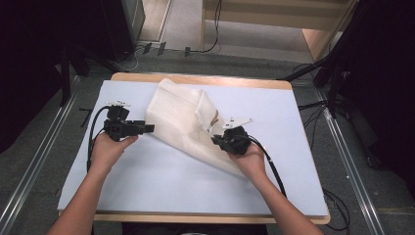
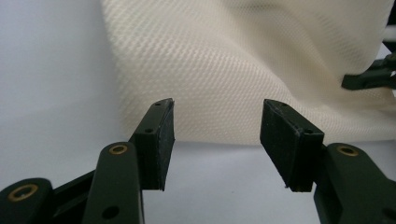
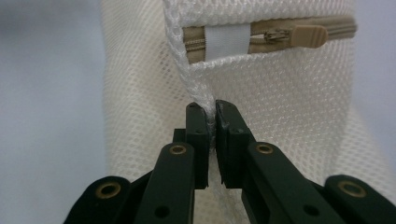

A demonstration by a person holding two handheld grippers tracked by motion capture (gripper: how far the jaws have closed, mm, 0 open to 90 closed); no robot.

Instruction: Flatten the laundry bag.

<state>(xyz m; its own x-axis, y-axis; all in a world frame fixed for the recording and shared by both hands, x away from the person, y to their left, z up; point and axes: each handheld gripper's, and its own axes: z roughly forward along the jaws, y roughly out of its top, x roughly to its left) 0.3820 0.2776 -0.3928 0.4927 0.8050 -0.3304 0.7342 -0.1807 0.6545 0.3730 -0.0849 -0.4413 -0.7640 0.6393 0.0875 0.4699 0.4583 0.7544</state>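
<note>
Now right gripper (image 3: 215,114) pinches mesh bag (image 1: 181,122) edge near zipper (image 3: 280,36); left gripper (image 2: 217,135) gapes, bag untouched. Risk: thin mesh slips from narrow pinch when lifted.

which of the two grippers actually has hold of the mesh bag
The right gripper: its jaws are pinched shut on a fold of the mesh bag below the zipper. The left gripper stands open, nothing between its jaws.

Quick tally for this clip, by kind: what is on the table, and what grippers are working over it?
Cream mesh laundry bag with a tan zipper: 1
Hand-held grippers: 2, namely the left gripper, open beside the bag's edge, and the right gripper, shut on a fold of the mesh
White table mat: 1
Total: 4
</note>
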